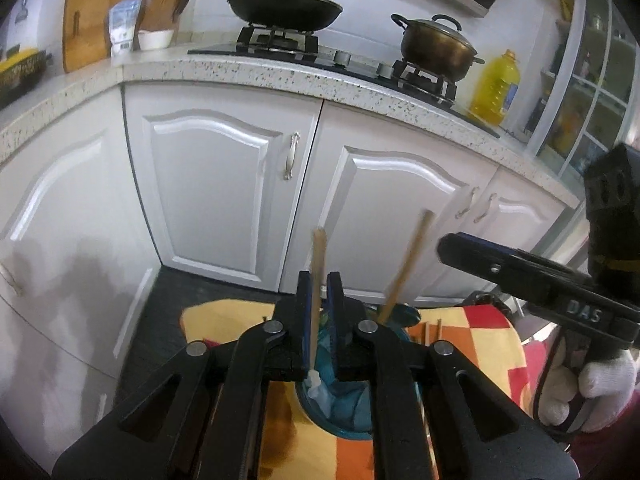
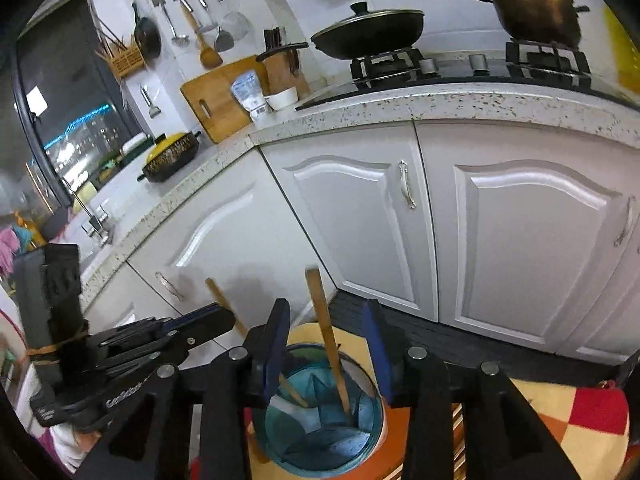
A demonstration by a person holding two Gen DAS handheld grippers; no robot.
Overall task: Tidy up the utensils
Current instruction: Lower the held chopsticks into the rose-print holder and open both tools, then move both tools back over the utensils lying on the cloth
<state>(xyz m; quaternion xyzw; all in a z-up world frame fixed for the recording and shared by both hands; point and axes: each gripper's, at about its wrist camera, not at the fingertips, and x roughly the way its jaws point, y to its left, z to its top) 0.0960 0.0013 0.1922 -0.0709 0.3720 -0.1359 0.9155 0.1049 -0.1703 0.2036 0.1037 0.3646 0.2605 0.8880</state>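
A teal cup [image 2: 320, 436] stands on a checked yellow, orange and red cloth [image 2: 560, 420]. My left gripper [image 1: 319, 294] is shut on a wooden chopstick [image 1: 318, 264] whose white tip reaches into the cup [image 1: 344, 404]. A second chopstick [image 1: 406, 268] leans in the cup at the right. In the right wrist view my right gripper [image 2: 328, 344] is open, its jaws either side of the cup, with a chopstick [image 2: 326, 336] standing between them untouched. The left gripper [image 2: 168, 340] shows at the left there, holding the other chopstick [image 2: 224, 304].
White cabinet doors [image 1: 212, 192] and a speckled countertop [image 1: 260, 76] stand behind. A wok [image 1: 280, 8] and a pot [image 1: 436, 46] sit on the stove. More chopsticks [image 1: 432, 330] lie on the cloth. The right gripper [image 1: 520, 276] is close at the right.
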